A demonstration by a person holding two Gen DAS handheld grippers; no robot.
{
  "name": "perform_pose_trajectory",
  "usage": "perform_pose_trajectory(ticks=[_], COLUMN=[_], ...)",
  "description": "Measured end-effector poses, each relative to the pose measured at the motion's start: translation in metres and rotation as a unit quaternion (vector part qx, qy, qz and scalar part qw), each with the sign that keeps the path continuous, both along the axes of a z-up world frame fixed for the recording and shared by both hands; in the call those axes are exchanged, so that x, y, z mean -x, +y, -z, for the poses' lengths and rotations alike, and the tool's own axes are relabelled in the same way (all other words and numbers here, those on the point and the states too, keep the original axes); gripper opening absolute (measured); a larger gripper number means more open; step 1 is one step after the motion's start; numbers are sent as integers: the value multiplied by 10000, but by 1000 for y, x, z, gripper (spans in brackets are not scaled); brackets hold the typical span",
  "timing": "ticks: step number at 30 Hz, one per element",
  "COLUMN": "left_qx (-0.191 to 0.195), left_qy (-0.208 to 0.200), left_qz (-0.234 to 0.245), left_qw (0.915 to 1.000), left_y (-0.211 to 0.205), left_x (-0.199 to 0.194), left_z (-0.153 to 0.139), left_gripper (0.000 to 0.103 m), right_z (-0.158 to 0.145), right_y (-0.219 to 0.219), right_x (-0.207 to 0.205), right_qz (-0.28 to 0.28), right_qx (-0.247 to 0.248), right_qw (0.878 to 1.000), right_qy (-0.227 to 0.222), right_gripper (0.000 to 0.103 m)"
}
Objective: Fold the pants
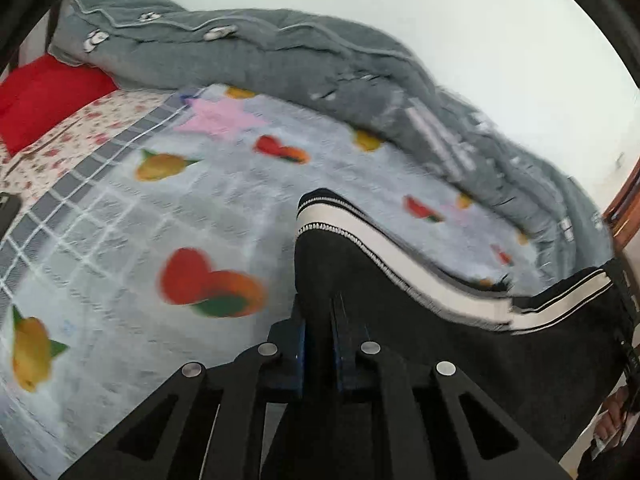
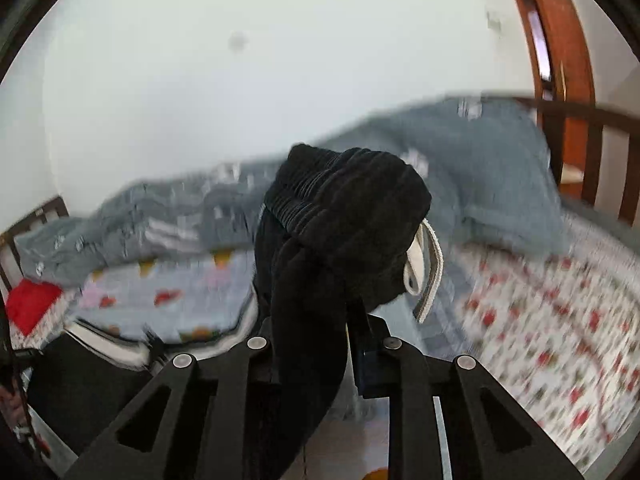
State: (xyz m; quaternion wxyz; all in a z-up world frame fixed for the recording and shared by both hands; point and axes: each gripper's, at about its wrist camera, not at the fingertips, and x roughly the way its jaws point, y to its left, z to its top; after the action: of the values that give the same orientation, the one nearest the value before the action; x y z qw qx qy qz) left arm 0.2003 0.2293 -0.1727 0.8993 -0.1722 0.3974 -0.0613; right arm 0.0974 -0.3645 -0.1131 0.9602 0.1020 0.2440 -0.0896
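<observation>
Pants of thick black fleece hang above the bed, held at both ends. Left claw is clamped on the leg end, its blue-padded fingers pressed tight on the dark cloth, and a white stripe with stitched edging and thin black lines curves along the seam away from it. Right claw is clamped on the waist end, where the ribbed elastic waistband bunches into a rounded lump above the fingers and a flat pale drawstring loops down beside it. Under the pants the bed carries a soft pale blue blanket printed with red hearts, yellow fruit and a pink star, with a grid of white lines at its grey border. Beyond the blanket, against the white wall, a grey quilt lies in a long rumpled ridge. At the head of the bed sits a plain red pillow on a floral sheet, and the same red-flowered sheet shows blurred at the foot, by a brown wooden rail.
</observation>
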Motion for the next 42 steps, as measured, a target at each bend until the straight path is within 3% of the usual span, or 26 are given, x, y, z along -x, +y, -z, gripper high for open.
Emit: perform_pose_trajectory(ticks=[4,7,10,13,16,22,24,27,30,34,36,37,38,42], left_qx=[283,-94,-458,-499,-446,-713,-1053,-1563,-1231,-739,-759,-772,-784,-762], left_qy=[233,194,76,-61,-197,-302,-254,-331,-233,-123,-131,-135,-153,-274], left_qz=[190,192,174,103,155,581,635,626,672,597,529,514,504,437], left_qw=[9991,9996,9988,9987,9987,9953,9921,9852,9898,9954,9956,9956,9955,9958], left_y=[17,14,14,23,26,-13,-29,-43,-32,-11,-7,-6,-5,2], left_x=[-3,-1,8,22,24,20,26,40,47,59,66,68,71,85], left_z=[30,39,38,33,26,21,34,44,38,37,36,36,35,30], left_gripper=[15,28,43,49,49,51,59,61,60,60,60,60,60,61], right_z=[71,96,93,76,53,31,35,42,47,60,79,85,87,60], right_y=[-15,-19,-16,-5,8,80,119,166,216,251,257,257,255,235], right_x=[-24,-28,-15,12,30,-4,-18,-31,-38,-46,-62,-67,-67,-35], right_qz=[617,705,852,1017,1007,-32,-547,-1271,-1993,-2384,-2318,-2325,-2285,-2357], right_qx=[555,716,934,1302,1463,903,794,578,467,390,568,508,486,330], right_qw=[9927,9867,9817,9748,9758,9914,9911,9858,9741,9632,9573,9547,9559,9680], right_qy=[877,1279,1426,1497,1278,951,913,936,957,1181,1631,1788,1778,796], right_gripper=[26,34,51,53,53,53,53,53,53,53,43,19,10,7])
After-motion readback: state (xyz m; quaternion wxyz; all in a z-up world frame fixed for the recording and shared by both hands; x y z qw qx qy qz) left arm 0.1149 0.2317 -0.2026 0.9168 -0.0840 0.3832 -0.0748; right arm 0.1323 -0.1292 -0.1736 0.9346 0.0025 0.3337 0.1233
